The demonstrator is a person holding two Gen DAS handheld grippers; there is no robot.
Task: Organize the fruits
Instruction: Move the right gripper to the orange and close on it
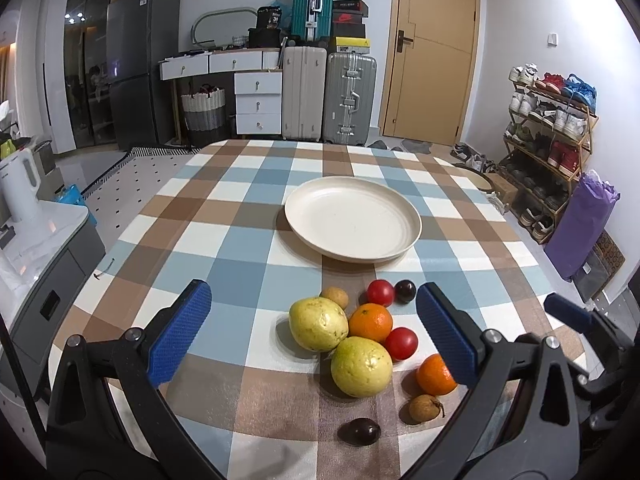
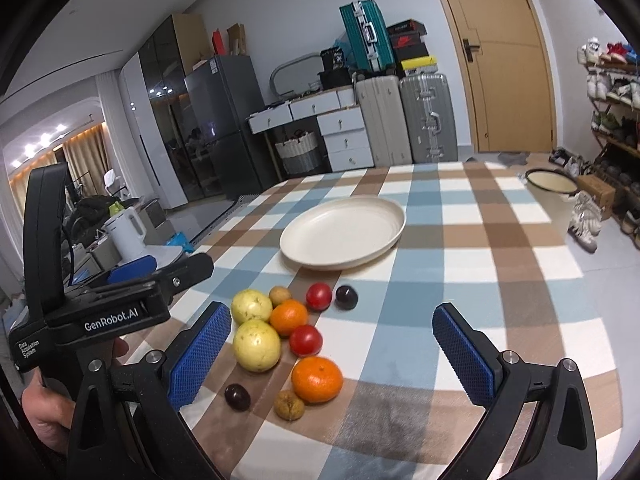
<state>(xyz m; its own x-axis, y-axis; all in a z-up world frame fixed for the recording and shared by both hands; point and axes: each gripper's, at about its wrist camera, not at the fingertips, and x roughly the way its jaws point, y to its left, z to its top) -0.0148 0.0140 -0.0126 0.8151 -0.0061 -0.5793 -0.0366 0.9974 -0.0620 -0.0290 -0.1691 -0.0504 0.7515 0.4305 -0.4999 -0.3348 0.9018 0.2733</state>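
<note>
Left claw (image 1: 314,334): fingers wide apart, holding nothing; hangs low over the near end of the worktop (image 1: 224,240), which wears a checked cloth.
Right claw (image 2: 332,356): fingers likewise wide apart and empty; a hand (image 2: 44,412) grips the left tool at the left edge of the right wrist view.
Fruit, ten pieces, in a loose cluster on the cloth: two yellow-green guavas (image 1: 318,323) (image 1: 361,366) between the left claw's fingers, touching each other; one orange (image 1: 370,322) pressed against both, a second orange (image 1: 435,374) just beside the right finger of the left claw; two red tomatoes (image 1: 381,292) (image 1: 401,343); two dark plums, one (image 1: 405,291) at the far edge of the cluster, one (image 1: 359,431) nearest the left claw's base; two small brown fruits (image 1: 335,297) (image 1: 425,407).
Plate (image 1: 352,218): cream, round, bare; straight ahead of both claws, beyond the fruit, apart from it.
</note>
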